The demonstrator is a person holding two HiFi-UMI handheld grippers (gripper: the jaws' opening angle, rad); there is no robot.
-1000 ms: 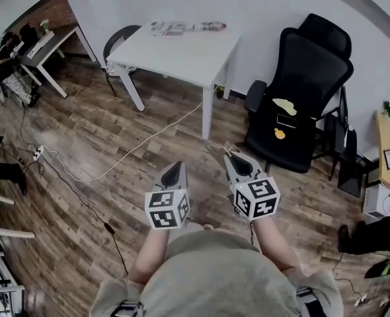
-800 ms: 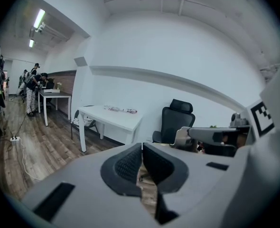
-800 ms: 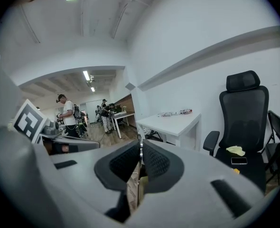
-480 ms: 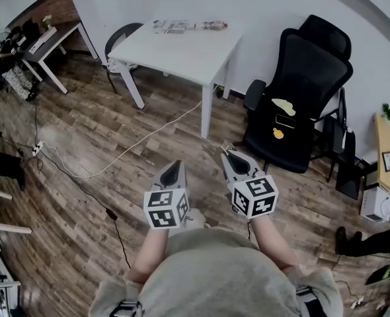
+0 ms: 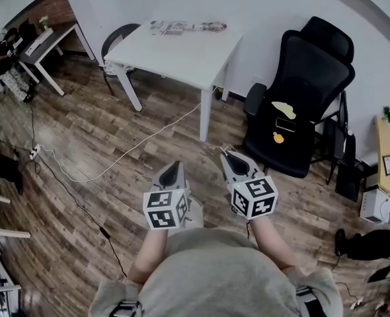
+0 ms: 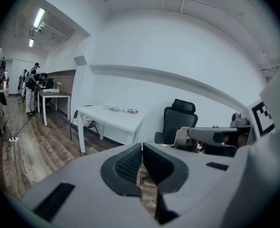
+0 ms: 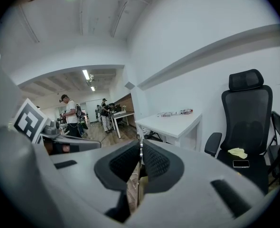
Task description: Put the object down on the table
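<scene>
left gripper (image 5: 174, 166) | right gripper (image 5: 229, 156) | floor (image 5: 116, 144) below | white table (image 5: 182, 55) ahead | black chair (image 5: 304, 91)

Smooth matt table (image 5: 182, 55), wood-grain floor (image 5: 82, 121)

Clutter (image 5: 185, 26) on table (image 5: 182, 55): too small.

The table (image 5: 182, 51) is plain white, like the wall (image 5: 261, 5). The floor (image 5: 96, 137) is streaky brown planking, crossed by a white cable (image 5: 137, 147). The chair (image 5: 307, 71) is black, with a pale yellow cloth (image 5: 285, 106) on it. The left gripper (image 5: 172, 170) and right gripper (image 5: 233, 158) are grey, with black textured pads (image 6: 128, 165) and black-and-white square-patterned cubes (image 5: 166, 209).
</scene>
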